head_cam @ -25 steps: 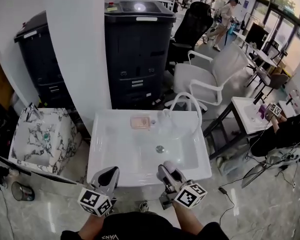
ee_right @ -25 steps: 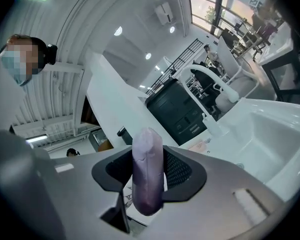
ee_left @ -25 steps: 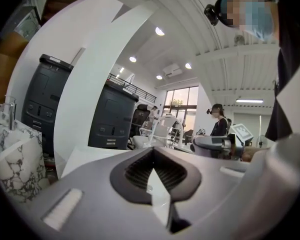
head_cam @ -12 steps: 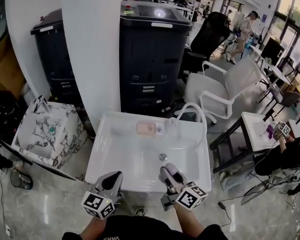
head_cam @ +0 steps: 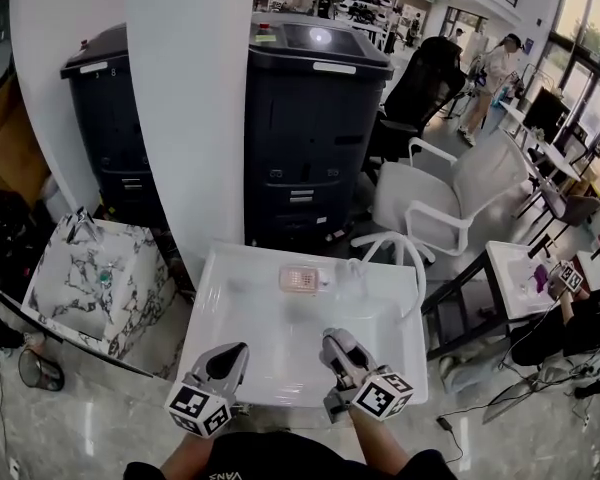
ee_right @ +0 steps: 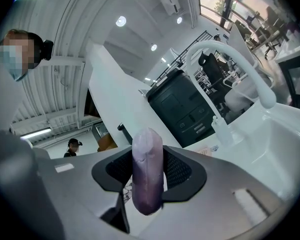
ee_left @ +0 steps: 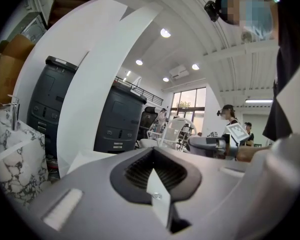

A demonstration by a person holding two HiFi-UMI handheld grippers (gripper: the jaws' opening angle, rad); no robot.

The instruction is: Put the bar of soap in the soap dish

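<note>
A pale purple bar of soap (ee_right: 147,176) is clamped between the jaws of the right gripper (head_cam: 340,343), and its rounded end sticks out past them. The jaws of the left gripper (head_cam: 220,360) are pressed together, with nothing between them. Both grippers are held side by side at the near edge of a white sink (head_cam: 205,313), the right one reaching a little over the basin. The soap dish (head_cam: 302,280) (a small pinkish tray) is placed on the back ledge of the sink, just left of the white curved tap (ee_right: 262,95). The soap is kept well apart from the dish, with the basin between them. A large dark machine (head_cam: 315,118) is seen behind the sink, and a marble-patterned sink (head_cam: 70,288) at the left.
</note>
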